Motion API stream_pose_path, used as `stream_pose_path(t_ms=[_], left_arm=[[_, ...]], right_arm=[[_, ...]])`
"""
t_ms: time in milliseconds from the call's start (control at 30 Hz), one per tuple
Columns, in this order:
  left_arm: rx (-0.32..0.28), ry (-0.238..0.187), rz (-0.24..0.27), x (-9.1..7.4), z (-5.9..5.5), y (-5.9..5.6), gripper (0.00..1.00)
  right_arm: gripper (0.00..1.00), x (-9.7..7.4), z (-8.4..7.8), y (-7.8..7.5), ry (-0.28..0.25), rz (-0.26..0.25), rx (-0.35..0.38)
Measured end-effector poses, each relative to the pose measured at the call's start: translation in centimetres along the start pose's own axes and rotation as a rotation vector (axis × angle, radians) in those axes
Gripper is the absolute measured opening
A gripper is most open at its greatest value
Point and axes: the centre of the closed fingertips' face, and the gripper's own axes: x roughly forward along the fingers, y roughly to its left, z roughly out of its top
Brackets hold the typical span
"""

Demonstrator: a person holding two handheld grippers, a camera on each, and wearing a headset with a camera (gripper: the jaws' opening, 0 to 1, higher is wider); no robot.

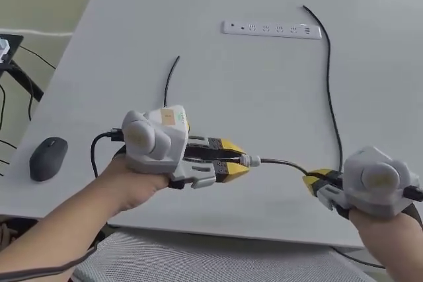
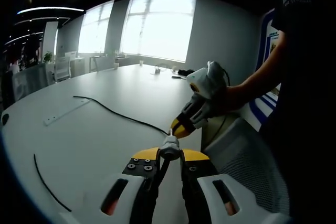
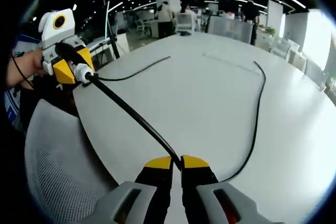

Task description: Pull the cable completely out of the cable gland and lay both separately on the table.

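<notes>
While the left hand-held gripper (image 1: pixel 239 162) is clamping the white cable gland (image 1: pixel 250 160) between its yellow tips above the white surface (image 1: pixel 231 77), the right hand-held gripper (image 1: pixel 312 180) is pinching the black cable (image 1: pixel 281 162), which is running out of the gland and trailing across the surface toward a power strip (image 1: pixel 271 29).

No writing can be made out from here: the sticker (image 1: pixel 168 117) atop the left hand-held gripper (image 1: pixel 241 161) carries print too small to read, and the blue banner (image 2: pixel 269 51) is blurred
</notes>
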Motion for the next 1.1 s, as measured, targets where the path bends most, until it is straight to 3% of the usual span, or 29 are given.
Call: stream_pose_path(t_ms=[267, 500, 633, 833, 1000, 1100], left_arm=[[-0.002, 0.013, 0.042, -0.1, -0.3, 0.7, 0.15], [0.003, 0.005, 0.050, -0.2, 0.0, 0.9, 0.15], [-0.003, -0.002, 0.055, -0.4, 0.3, 1.0, 0.15], [0.001, 0.004, 0.044, -0.4, 0.2, 0.8, 0.15], [0.003, 0.004, 0.035, -0.3, 0.2, 0.5, 0.15], [-0.001, 0.008, 0.028, -0.3, 0.2, 0.3, 0.15]], right_arm=[[0.01, -0.2, 0.0, 0.2, -0.018, 0.005, 0.002], [0.02, -0.7, 0.5, 0.2, -0.016, -0.008, -0.060], [0.03, -0.9, 0.8, 0.6, -0.007, -0.021, -0.141], [0.11, -2.0, 2.8, 1.9, -0.051, -0.026, -0.236], [0.15, -2.5, 4.9, 4.2, -0.060, -0.015, -0.366], [0.15, -2.5, 5.8, 5.2, -0.079, -0.014, -0.404]])
